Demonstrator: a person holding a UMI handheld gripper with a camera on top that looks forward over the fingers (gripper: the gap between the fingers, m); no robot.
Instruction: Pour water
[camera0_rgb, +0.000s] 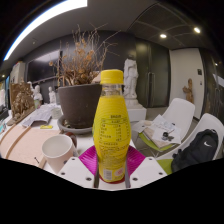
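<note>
The gripper (111, 168) clasps a yellow bottle (112, 125) upright between its 2 pink pads (88, 158), orange cap (112, 76) seemingly on. A white cup (57, 150) sits on the table (22, 140) just beside the bottle, toward the gripper's left, with a dark plant pot (79, 103) beyond. To pour well, the bottle should travel over the cup's mouth before tipping slowly, grip kept firm; the cap likely needs removing first.

One yellow bottle (112, 125), one white cup (57, 148), one dark plant pot (79, 103), two white statuettes (129, 78)
</note>
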